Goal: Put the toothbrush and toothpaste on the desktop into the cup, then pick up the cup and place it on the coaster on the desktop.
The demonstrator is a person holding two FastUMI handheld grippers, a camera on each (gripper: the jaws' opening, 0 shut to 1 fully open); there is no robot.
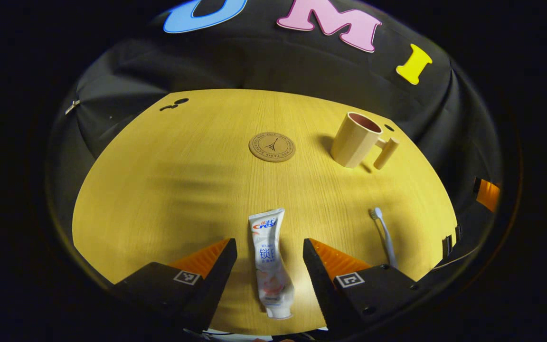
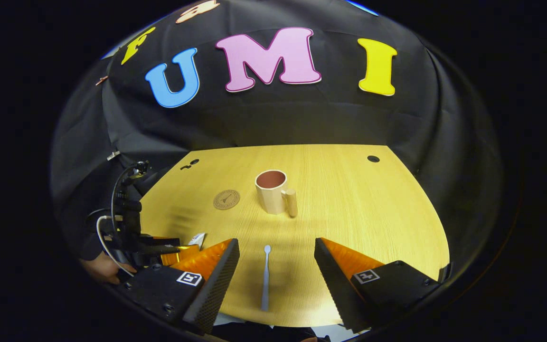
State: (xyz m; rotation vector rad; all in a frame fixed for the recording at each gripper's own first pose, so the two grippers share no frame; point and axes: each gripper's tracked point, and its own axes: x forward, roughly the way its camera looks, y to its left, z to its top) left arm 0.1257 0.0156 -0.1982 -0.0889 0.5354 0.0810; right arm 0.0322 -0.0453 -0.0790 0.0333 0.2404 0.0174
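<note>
Toothpaste point(image 1: 270, 263) lay between the left gripper's point(image 1: 268, 256) released fingers (right gripper point(image 2: 277, 256) likewise spread over the toothbrush point(image 2: 266, 278)); lowering squarely before clenching seemed wise.

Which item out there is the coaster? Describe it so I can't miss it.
On the yellow wooden desktop, find the upright beige cup with its stubby handle. The coaster lies just beside it, apart from it: a flat brown disc with a tower emblem, the only round flat thing there.

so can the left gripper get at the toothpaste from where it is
Probably yes: the left gripper is open, the toothpaste lies flat on the desktop between its fingers, and nothing sits between them.
</note>
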